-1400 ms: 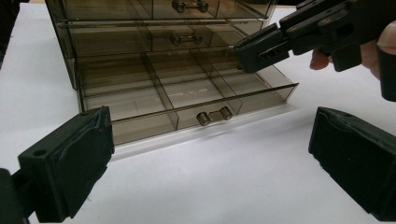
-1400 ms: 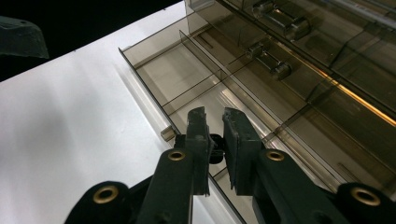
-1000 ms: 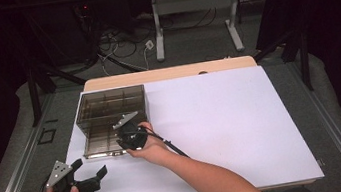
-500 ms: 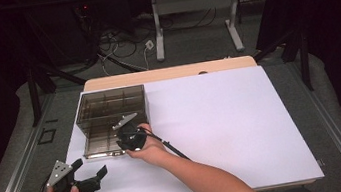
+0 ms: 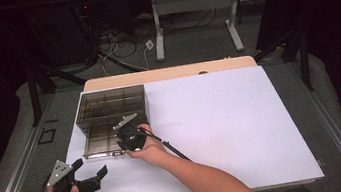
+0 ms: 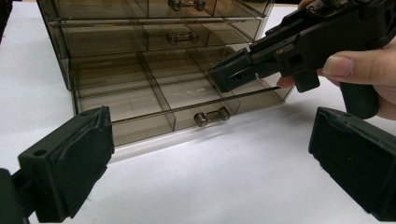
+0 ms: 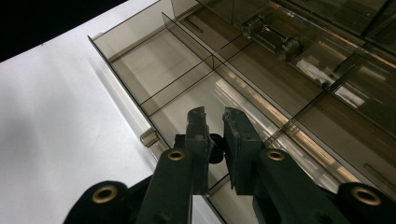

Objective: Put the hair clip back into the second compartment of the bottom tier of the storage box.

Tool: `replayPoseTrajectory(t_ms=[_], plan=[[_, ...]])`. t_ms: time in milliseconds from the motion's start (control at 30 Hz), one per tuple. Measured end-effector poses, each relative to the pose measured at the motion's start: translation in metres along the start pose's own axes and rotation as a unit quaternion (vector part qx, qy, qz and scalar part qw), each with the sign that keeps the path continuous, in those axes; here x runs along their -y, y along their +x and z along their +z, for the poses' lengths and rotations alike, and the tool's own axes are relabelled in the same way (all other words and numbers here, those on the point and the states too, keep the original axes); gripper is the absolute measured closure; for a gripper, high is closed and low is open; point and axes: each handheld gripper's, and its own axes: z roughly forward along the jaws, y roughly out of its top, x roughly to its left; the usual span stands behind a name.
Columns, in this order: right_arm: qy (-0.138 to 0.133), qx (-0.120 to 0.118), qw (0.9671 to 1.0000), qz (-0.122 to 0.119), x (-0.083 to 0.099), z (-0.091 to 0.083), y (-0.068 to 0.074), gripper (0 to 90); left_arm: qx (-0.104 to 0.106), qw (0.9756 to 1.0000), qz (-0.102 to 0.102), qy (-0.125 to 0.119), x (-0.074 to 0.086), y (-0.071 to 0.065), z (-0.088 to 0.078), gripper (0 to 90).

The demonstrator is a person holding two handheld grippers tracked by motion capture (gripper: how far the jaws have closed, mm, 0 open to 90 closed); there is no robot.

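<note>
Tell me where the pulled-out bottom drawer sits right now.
In the high view the open drawer juts from the smoky plastic cabinet at the table's left, toward the person, with the right gripper over its right end.

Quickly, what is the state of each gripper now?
Left gripper: open, holding nothing.
Right gripper: nearly shut, holding nothing, over the open bottom drawer.

You've got a white table (image 5: pixel 223 124) w/ a smoky clear drawer box (image 5: pixel 105 110) sitting on it, bottom drawer (image 6: pixel 154 109) open just beyond the fingers.
</note>
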Motion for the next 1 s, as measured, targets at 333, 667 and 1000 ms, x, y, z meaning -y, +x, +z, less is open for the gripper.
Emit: replayPoseTrajectory(t_ms=[333, 667, 1000], plan=[[-0.004, -0.005, 1.0, 0.001, -0.001, -0.0023, -0.0031, 73.6, 0.0, 1.0, 0.0, 0.0, 0.0, -0.0003, 0.0003, 0.4], [-0.007, -0.008, 0.9999, -0.002, 0.0021, -0.0038, -0.0058, 66.8, 0.001, 1.0, 0.001, 0.002, 0.0001, -0.0003, 0.0005, 0.4], [-0.017, -0.018, 0.9997, 0.003, 0.0038, -0.0097, -0.0085, 57.7, 0.0, 1.0, 0.002, 0.002, 0.0002, -0.0002, 0.0012, 0.3]])
